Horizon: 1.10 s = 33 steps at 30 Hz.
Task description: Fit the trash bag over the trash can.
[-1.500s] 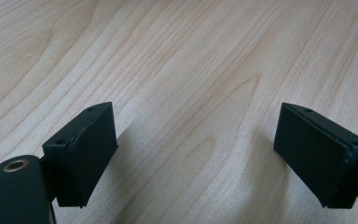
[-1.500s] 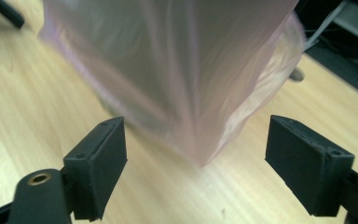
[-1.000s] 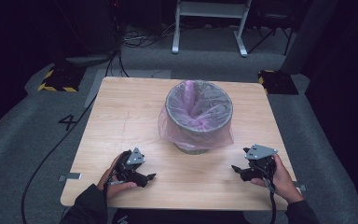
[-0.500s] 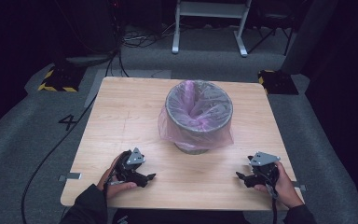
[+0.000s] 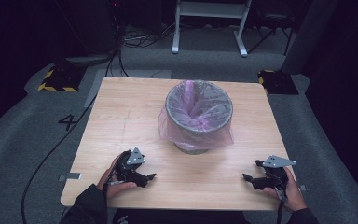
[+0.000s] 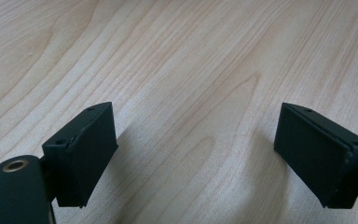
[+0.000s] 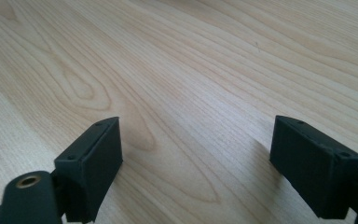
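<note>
A grey round bin [image 5: 199,116] lined with a pink plastic bag [image 5: 193,133] stands upright at the middle of the wooden table [image 5: 121,116]. My left gripper [image 5: 145,178] rests near the front left edge, held by a hand, pointing right. In the left gripper view its jaws stand wide apart over bare wood, the left gripper [image 6: 196,158] open and holding nothing. My right gripper [image 5: 251,175] sits near the front right corner, pointing left. Its jaws are also spread over bare wood in the right gripper view, the right gripper [image 7: 196,161] open.
Grey carpet surrounds the table. A black cable [image 5: 51,154] trails across the floor at the left. A white frame's legs [image 5: 209,28] stand behind the table, and yellow-black striped blocks [image 5: 56,79] sit at the back corners.
My right gripper has drawn back toward the front right corner of the table. The left gripper and the bin have stayed put.
</note>
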Each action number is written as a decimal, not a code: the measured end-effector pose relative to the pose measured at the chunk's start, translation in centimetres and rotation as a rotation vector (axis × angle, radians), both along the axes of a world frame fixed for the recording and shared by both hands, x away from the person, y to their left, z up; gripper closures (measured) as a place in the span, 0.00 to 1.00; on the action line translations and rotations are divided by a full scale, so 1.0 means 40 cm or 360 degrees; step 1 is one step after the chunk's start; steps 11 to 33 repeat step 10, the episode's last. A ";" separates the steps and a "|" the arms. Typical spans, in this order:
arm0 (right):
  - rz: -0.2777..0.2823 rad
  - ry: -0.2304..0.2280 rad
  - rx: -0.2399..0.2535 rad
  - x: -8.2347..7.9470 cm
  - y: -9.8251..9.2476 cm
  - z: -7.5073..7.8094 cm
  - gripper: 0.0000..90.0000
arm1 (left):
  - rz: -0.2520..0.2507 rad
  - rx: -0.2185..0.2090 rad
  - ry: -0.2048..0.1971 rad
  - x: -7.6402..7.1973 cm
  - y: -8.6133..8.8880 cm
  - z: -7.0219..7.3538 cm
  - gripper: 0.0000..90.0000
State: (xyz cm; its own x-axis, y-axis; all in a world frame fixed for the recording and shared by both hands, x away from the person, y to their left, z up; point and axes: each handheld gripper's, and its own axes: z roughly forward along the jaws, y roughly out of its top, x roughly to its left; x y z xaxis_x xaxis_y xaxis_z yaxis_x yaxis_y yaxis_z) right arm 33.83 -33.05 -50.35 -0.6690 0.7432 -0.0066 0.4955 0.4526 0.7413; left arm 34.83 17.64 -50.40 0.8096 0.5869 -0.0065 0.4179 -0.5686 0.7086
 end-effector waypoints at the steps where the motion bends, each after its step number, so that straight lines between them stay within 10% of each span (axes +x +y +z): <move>1: 0.0000 0.0000 0.0000 0.000 0.000 0.000 0.18 | 0.0000 0.0000 0.0000 0.000 0.000 0.000 0.14; 33: -0.0016 0.0007 -0.0002 0.000 0.001 0.000 0.17 | -0.0006 0.0000 0.0002 0.002 -0.001 0.000 0.13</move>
